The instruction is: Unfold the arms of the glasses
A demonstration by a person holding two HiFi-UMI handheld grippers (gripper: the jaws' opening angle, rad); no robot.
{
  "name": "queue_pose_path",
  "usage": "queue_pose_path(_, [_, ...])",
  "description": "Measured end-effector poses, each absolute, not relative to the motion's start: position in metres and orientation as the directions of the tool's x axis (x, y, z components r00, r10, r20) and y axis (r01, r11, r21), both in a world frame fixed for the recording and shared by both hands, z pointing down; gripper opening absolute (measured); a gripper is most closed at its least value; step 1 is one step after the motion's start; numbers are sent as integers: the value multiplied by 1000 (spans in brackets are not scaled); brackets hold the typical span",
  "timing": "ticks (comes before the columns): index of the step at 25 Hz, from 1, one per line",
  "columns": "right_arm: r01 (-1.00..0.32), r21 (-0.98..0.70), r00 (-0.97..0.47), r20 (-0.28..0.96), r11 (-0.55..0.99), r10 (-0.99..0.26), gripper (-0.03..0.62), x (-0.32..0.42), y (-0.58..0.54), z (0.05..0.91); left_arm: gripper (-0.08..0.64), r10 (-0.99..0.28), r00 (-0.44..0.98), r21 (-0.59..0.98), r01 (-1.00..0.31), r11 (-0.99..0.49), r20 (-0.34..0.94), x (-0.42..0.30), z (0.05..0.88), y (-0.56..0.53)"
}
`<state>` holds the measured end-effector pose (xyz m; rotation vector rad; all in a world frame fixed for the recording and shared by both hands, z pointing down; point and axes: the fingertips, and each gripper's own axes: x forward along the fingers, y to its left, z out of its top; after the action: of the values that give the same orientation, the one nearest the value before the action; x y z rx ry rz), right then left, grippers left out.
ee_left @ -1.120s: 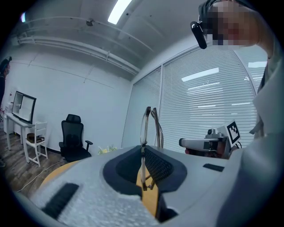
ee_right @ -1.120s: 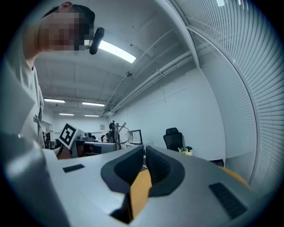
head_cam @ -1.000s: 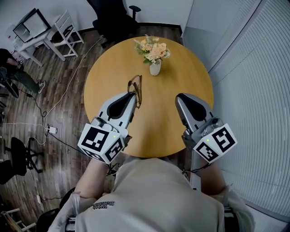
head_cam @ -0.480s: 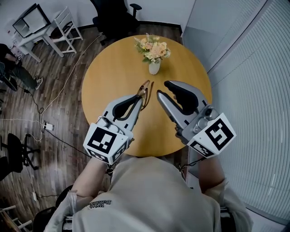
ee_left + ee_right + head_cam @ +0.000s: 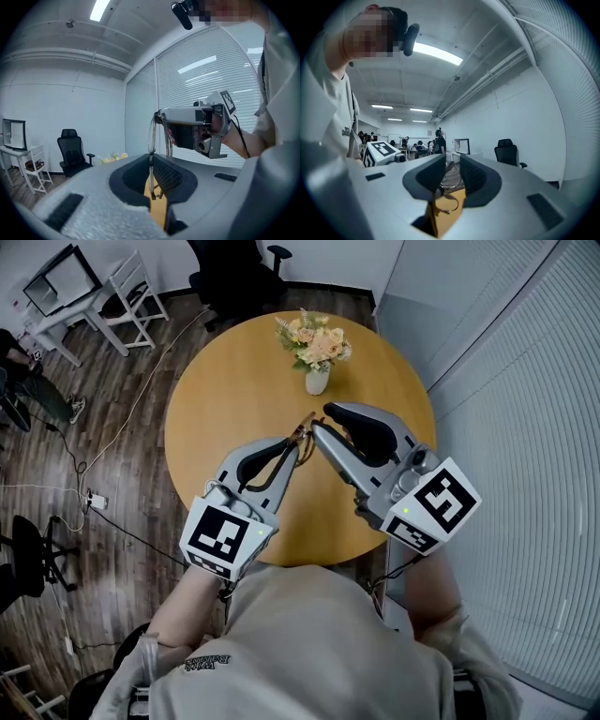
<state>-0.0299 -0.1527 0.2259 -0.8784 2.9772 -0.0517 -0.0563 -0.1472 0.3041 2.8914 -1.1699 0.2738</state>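
The thin-rimmed brown glasses (image 5: pixel 304 430) hang in the air over the round wooden table (image 5: pixel 234 381), pinched at the tip of my left gripper (image 5: pixel 296 441). In the left gripper view the frame (image 5: pixel 151 140) stands upright between the shut jaws. My right gripper (image 5: pixel 317 425) comes in from the right, its tip against the top of the glasses (image 5: pixel 158 116). In the right gripper view its jaws (image 5: pixel 452 161) stand narrowly apart, with the rims and a thin arm of the glasses (image 5: pixel 449 174) in the gap. Whether the pads touch the arm is not visible.
A white vase of flowers (image 5: pixel 316 351) stands at the table's far side. Beyond the table are a black office chair (image 5: pixel 234 268) and a white desk with a chair (image 5: pixel 84 296). Window blinds (image 5: pixel 525 381) run along the right.
My left gripper has lifted the glasses off the table and swung them right. The right gripper has moved up and left until its tip meets them.
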Motion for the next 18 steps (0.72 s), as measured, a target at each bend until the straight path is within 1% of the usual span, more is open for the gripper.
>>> queue_pose_path(3, [-513, -88, -856, -26, 854, -517, 89, -31, -152, 230, 38, -685, 708, -53, -688, -724, 174, -57, 307, -146])
queue_pose_path(6, [-498, -106, -864, -29, 861, -503, 66, -32, -150, 232, 38, -687, 706, -48, -691, -721, 174, -57, 308, -147])
queue_pose_path(9, [-494, -110, -866, -31, 863, -499, 61, -32, -149, 231, 38, -695, 700, -21, -702, -712, 162, -59, 308, -147])
queue_pose_path(14, [-512, -85, -857, -10, 855, -515, 61, -28, -150, 233, 38, -715, 681, 30, -727, -686, 156, -69, 309, -156])
queue_pose_path(18, [-560, 5, -828, 33, 829, -560, 61, -20, -148, 241, 38, -735, 659, 64, -750, -658, 159, -78, 311, -161])
